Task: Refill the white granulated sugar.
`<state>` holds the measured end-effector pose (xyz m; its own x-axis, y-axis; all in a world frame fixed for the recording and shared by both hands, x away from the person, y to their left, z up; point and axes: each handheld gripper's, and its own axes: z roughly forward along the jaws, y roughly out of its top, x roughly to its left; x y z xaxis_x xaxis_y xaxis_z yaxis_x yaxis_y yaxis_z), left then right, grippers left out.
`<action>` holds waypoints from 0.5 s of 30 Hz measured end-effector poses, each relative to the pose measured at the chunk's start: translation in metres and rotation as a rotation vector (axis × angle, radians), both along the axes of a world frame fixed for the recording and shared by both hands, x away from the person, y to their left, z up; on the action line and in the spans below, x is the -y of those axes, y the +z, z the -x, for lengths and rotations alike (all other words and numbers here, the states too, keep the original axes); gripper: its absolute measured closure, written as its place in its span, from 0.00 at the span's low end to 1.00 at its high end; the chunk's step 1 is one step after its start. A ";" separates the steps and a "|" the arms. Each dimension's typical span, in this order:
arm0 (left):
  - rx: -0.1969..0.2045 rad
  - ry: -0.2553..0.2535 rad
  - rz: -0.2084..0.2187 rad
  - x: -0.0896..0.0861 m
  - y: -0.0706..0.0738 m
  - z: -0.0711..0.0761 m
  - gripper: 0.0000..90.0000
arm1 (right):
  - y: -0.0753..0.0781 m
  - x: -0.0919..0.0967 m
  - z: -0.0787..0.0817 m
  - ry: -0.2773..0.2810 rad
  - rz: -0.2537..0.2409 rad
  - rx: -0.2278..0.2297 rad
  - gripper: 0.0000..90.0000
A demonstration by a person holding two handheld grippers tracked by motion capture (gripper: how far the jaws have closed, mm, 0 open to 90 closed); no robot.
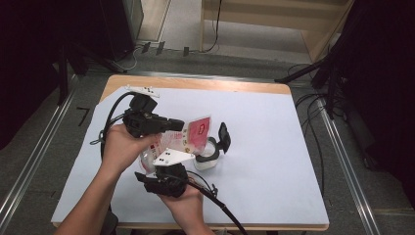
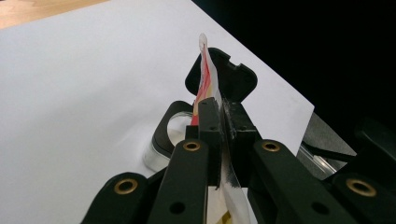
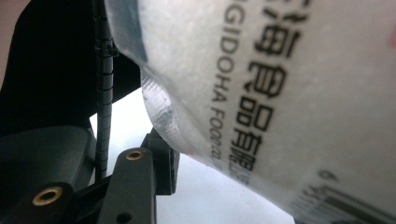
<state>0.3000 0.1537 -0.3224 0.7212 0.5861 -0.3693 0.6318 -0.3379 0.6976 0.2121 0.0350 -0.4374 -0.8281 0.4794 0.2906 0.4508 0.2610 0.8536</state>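
Note:
A red and white plastic pouch [image 1: 195, 129] hangs over the white sheet between both hands. My left gripper [image 1: 183, 125] comes in from the left and is shut on its upper edge; in the left gripper view the jaws meet on the thin pouch [image 2: 205, 77]. My right gripper [image 1: 164, 152], under its grey plate, points up at the pouch's lower part. In the right gripper view the printed pouch [image 3: 280, 93] bulges against one finger [image 3: 161, 156] and hides the other. Just beyond stands a clear container [image 1: 209, 157] with its black lid [image 1: 224, 136] flipped up.
A white sheet [image 1: 274, 147] covers the wooden table [image 1: 195, 83]. The container [image 2: 170, 128] and lid [image 2: 233, 77] stand close below the pouch. Cables trail from both grippers toward the table's front edge. Stand legs and cables lie on the floor to the right.

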 end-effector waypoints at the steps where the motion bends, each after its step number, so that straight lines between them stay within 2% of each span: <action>1: 0.000 0.000 0.000 0.000 0.000 0.000 0.98 | 0.000 0.000 0.000 0.000 -0.001 0.000 0.63; 15: 0.007 0.000 0.010 0.002 -0.001 0.000 0.98 | 0.001 0.001 0.001 -0.002 -0.008 0.002 0.63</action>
